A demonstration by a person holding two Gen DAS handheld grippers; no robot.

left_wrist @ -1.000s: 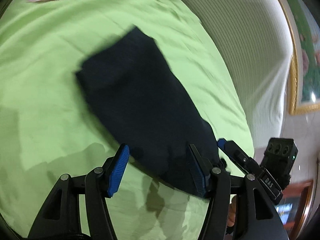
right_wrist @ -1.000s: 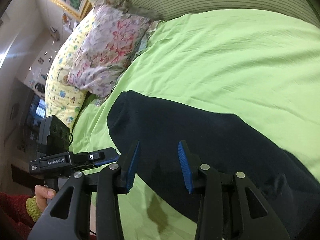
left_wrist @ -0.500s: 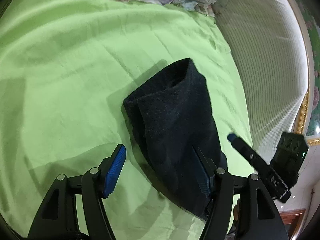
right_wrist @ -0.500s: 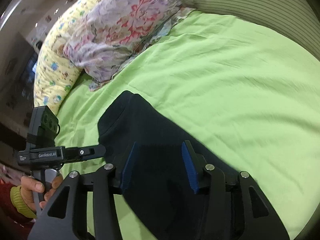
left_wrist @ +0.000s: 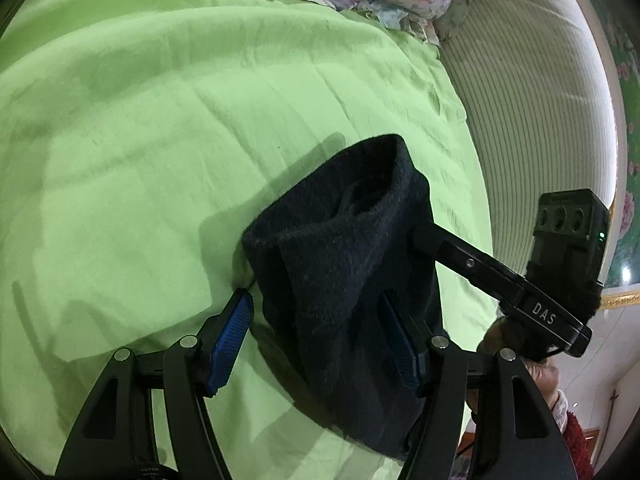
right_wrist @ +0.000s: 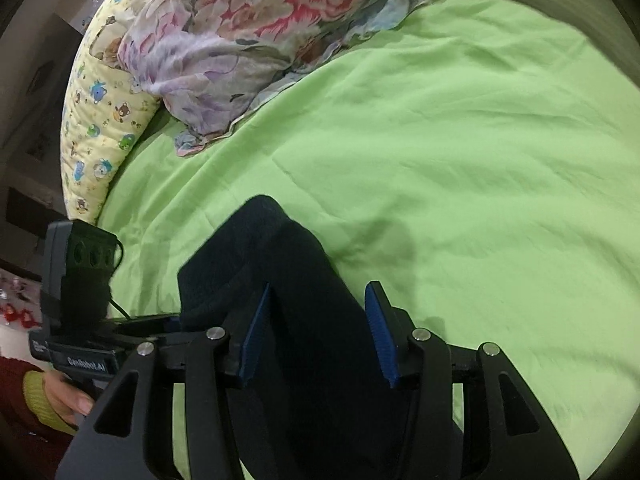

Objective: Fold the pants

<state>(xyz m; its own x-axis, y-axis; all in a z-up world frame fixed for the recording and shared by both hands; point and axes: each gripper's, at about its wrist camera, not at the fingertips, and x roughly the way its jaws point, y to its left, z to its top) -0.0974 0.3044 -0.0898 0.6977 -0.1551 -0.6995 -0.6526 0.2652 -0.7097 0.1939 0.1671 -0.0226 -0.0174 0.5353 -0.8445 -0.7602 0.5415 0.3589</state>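
The folded dark navy pants lie bunched on the green bedsheet, one end raised. My left gripper is open, its jaws spread on either side of the near end of the bundle. In the left wrist view the right gripper's finger reaches into the bundle's right side. In the right wrist view the pants fill the gap of my right gripper, which is open with the cloth between its blue pads. The left gripper's body is at the left, partly behind the cloth.
A floral pillow and a yellow cartoon-print pillow lie at the far end of the bed. A striped cream headboard curves along the right side. The green sheet spreads wide beyond the pants.
The pants went from lying flat and long to a shorter bundle with one end lifted. Both grippers have moved in closer around it and the views have tilted toward the pillows.
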